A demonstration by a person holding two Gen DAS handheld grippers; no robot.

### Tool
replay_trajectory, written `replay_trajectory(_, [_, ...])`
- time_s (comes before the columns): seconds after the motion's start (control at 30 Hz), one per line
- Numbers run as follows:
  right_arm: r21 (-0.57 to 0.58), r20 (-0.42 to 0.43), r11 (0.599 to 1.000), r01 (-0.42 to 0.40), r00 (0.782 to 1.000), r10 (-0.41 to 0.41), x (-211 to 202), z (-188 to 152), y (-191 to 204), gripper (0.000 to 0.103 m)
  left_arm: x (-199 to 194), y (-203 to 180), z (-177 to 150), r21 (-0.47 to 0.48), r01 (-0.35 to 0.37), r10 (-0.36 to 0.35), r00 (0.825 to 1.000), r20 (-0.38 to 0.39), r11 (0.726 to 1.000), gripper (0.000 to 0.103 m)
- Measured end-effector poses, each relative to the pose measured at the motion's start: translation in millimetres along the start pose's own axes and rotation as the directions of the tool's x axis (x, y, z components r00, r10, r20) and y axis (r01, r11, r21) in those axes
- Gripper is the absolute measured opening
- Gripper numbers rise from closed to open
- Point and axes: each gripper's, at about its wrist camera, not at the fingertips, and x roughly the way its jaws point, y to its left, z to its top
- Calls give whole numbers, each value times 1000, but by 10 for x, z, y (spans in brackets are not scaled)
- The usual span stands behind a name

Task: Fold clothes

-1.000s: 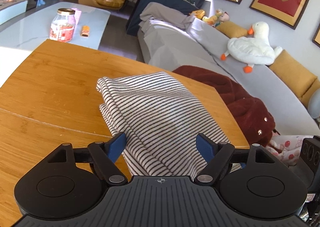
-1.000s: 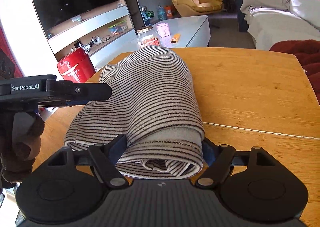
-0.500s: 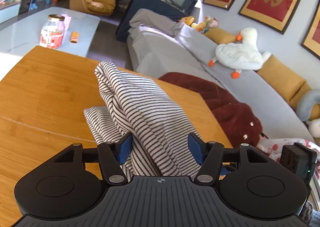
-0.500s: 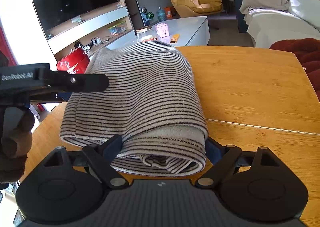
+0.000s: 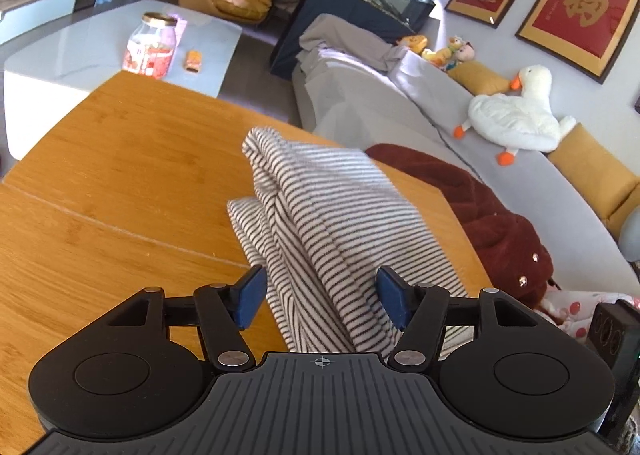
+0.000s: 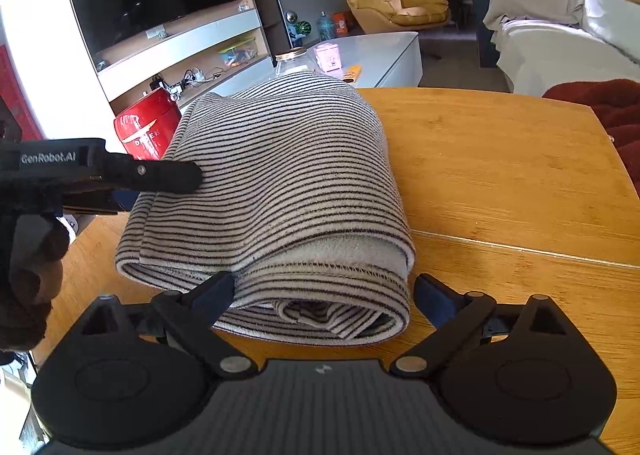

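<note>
A black-and-white striped garment (image 6: 288, 183) lies folded in a thick bundle on the wooden table (image 6: 500, 175). My right gripper (image 6: 324, 291) straddles its near rolled end. Its jaws are opening: the left pad still touches the fold and the right pad stands clear of it. In the left wrist view, my left gripper (image 5: 320, 289) is shut on the garment's (image 5: 328, 215) side edge, which rises bunched between the blue pads. In the right wrist view, one left-gripper finger (image 6: 168, 177) rests on the bundle's left side.
A person's hand (image 6: 28, 255) holds the left gripper at the table's left edge. A dark red garment (image 5: 480, 215) lies on the grey sofa (image 5: 380, 103) beyond the table's right edge. A jar (image 5: 152, 47) stands on the white coffee table, with a red appliance (image 6: 146, 127) below.
The left jaws narrowed onto the garment's edge and raised it into a bunched ridge. The right jaws widened, and the right pad came off the rolled end.
</note>
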Motion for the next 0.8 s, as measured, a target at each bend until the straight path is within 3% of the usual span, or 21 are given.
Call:
replay_trajectory(0.17, [-3,2,1000,-1,1000,1,-29,13,-14,97,-53,-159,102,40,46,-47,999,26,998,67])
replay_trajectory(0.27, [-15,17,1000,3,1000,-3,-99,77,-20,97,97,-156,32,61,15,-14,1000,-17,998,62])
replay_trajectory(0.37, [-27,54,1000,8,999,-7,-245,197,-30,97,223,-55,-53,24,15,-14,998,-62,1000,62])
replay_trajectory(0.53, [72,135,994,-83,988,73,-413,559,-194,98,247,28,-76,10,33,-32,997,-67,999,63])
replay_trajectory(0.67, [97,187,988,-116,978,97,-166,969,-279,98,238,22,-80,34,29,-26,997,-70,999,63])
replay_trajectory(0.8, [120,73,984,-130,990,122,394,1293,-341,95,233,34,-80,48,30,-27,997,-74,998,63])
